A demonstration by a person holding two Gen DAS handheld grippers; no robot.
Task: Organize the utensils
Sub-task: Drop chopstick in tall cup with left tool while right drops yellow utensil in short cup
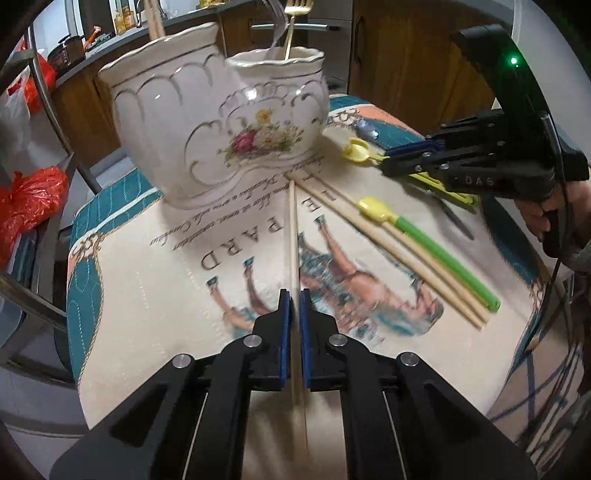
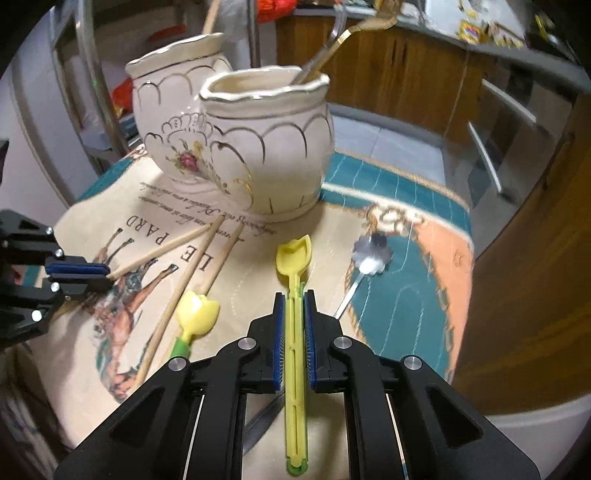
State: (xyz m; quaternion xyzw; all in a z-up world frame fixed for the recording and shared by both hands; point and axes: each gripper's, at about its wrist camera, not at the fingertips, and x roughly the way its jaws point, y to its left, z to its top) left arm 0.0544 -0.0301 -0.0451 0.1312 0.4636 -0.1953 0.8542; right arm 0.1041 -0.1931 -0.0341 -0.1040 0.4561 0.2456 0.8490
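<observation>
My left gripper (image 1: 294,295) is shut on a wooden chopstick (image 1: 292,229) that points at the base of the white floral ceramic holder (image 1: 177,122). In the right wrist view that same left gripper (image 2: 107,275) grips the chopstick (image 2: 159,251) at the left. My right gripper (image 2: 294,295) is shut on the slotted handle of a yellow plastic spoon (image 2: 294,254), bowl toward the holder (image 2: 266,147). From the left wrist view the right gripper (image 1: 388,162) and the spoon (image 1: 356,151) sit at the right. A gold fork (image 1: 295,22) stands in the holder's smaller pot.
Two loose chopsticks (image 1: 388,251) and a green-handled utensil with a yellow tulip head (image 2: 195,310) lie on the printed cloth (image 1: 166,295). A metal flower-shaped spoon (image 2: 371,254) lies to the right. A metal handle (image 2: 262,417) lies under my right gripper. Wooden cabinets stand behind.
</observation>
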